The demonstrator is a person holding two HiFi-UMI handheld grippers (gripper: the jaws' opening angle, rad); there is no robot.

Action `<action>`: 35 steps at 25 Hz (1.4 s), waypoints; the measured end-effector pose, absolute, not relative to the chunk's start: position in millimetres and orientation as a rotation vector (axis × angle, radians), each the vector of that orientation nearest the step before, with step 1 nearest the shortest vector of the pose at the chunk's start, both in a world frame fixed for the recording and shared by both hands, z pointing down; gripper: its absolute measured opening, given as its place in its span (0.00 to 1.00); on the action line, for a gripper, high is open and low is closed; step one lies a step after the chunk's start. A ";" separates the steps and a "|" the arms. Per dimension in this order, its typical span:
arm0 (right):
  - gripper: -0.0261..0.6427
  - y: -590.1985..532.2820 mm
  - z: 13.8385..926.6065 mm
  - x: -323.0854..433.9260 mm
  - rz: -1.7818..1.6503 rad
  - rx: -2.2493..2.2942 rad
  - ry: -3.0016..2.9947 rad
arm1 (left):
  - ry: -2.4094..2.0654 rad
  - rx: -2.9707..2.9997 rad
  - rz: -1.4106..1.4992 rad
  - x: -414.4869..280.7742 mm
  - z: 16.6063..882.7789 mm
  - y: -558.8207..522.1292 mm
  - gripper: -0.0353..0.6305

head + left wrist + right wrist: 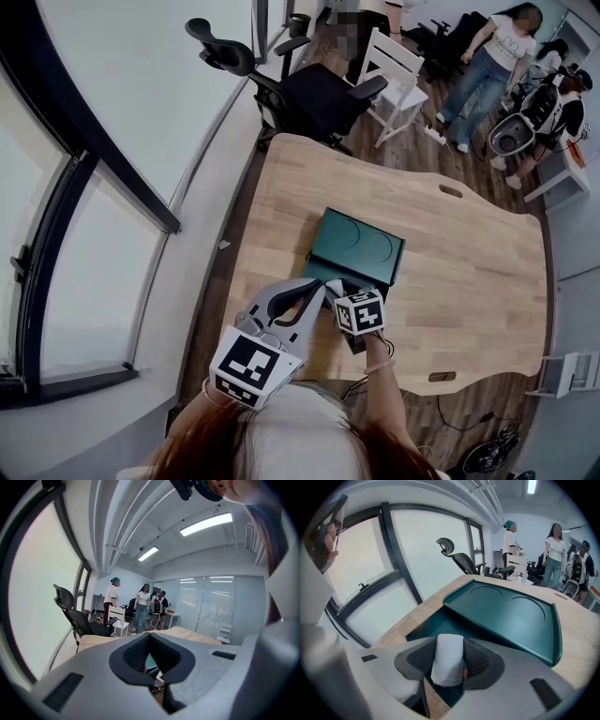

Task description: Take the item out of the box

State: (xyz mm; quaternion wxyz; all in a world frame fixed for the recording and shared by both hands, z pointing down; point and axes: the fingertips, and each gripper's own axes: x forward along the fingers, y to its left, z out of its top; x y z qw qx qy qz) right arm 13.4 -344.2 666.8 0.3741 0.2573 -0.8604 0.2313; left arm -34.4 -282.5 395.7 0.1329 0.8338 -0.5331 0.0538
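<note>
White roll (448, 654) pinched in right gripper (447, 663) over green box (506, 616).

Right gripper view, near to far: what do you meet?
White item in the right hand-held gripper, open green box, black office chair, people standing at the back.

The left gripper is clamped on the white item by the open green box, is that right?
Not quite. It is the right gripper that is clamped on the white item, not the left; the right gripper view shows the item pressed between its pads. The left gripper has nothing between its jaws. The green box is indeed open.
</note>
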 end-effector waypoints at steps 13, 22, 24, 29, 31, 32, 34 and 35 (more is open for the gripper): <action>0.33 -335.9 639.7 30.9 0.574 0.799 -2.279 | -1.528 2.448 0.145 -24.6 389.3 -252.3 0.06; 0.33 -319.9 617.3 34.4 0.544 0.863 -2.334 | -1.542 2.456 0.136 -29.9 384.5 -231.1 0.06; 0.33 -315.8 611.8 34.9 0.533 0.877 -2.345 | -1.545 2.459 0.131 -30.5 382.3 -226.1 0.06; 0.33 -306.6 599.3 35.9 0.509 0.914 -2.371 | -1.540 2.474 0.121 -28.3 377.6 -212.8 0.06; 0.33 -303.0 594.3 36.0 0.504 0.928 -2.379 | -1.535 2.480 0.120 -27.6 376.3 -207.7 0.06; 0.33 -300.7 591.6 36.2 0.503 0.936 -2.384 | -1.532 2.483 0.119 -27.5 375.5 -205.0 0.06; 0.33 -295.7 586.2 37.1 0.504 0.955 -2.392 | -1.529 2.488 0.116 -27.8 373.8 -199.7 0.06; 0.33 -293.2 583.8 37.5 0.503 0.963 -2.397 | -1.529 2.491 0.115 -28.1 373.1 -197.3 0.06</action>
